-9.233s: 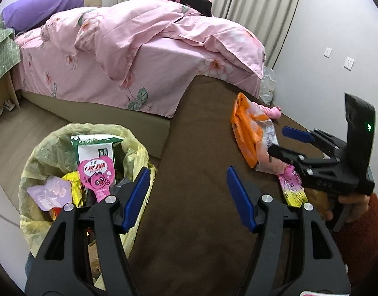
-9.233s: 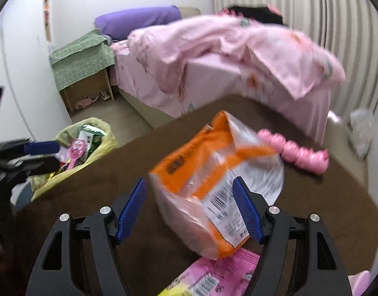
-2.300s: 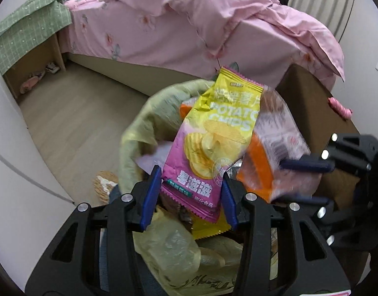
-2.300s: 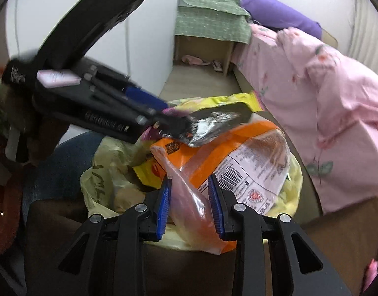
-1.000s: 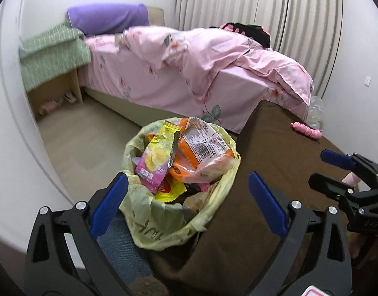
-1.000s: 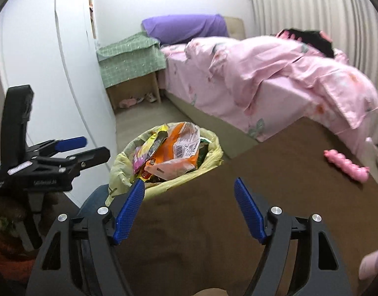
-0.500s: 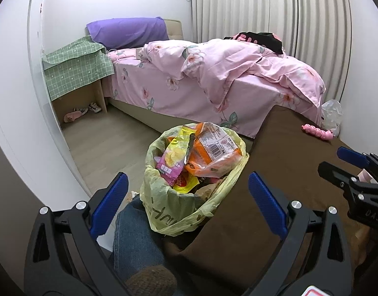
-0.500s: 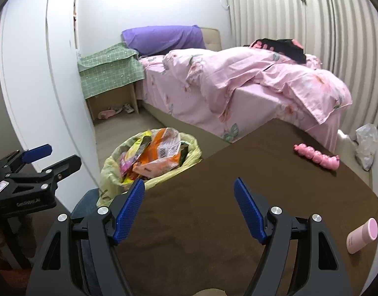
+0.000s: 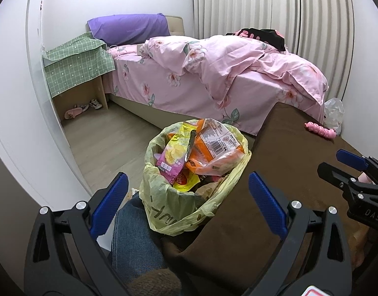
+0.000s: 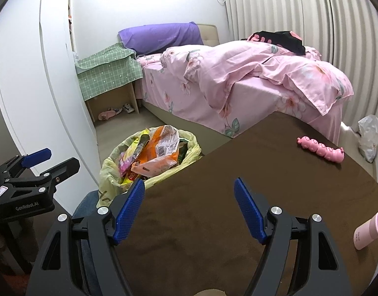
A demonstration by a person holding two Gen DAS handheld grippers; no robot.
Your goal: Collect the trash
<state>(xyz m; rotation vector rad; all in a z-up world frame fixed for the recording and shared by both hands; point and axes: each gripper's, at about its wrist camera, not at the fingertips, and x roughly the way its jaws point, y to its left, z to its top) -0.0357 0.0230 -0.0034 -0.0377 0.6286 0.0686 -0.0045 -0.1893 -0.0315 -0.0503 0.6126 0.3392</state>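
A bin lined with a yellow bag (image 9: pixel 164 209) stands on the floor beside the brown table (image 9: pixel 300 153). It holds an orange snack bag (image 9: pixel 213 153), a yellow and pink potato chip bag (image 9: pixel 171 155) and other wrappers. The bin also shows in the right wrist view (image 10: pixel 110 172). My left gripper (image 9: pixel 186 202) is open and empty, held back from the bin. My right gripper (image 10: pixel 189 208) is open and empty above the table's near part (image 10: pixel 213 222). Each gripper shows at the edge of the other's view.
A pink caterpillar toy (image 10: pixel 319 149) lies at the table's far edge, also seen in the left wrist view (image 9: pixel 319 129). A small pink bottle (image 10: pixel 369 230) lies at the table's right. A pink bed (image 9: pixel 213 79), a green-covered nightstand (image 9: pixel 78 66) and a white plastic bag (image 10: pixel 369 135) stand behind.
Both grippers have let go of their snack bags, which now lie in the bin. Both have opened wide and pulled back and up from the bin.
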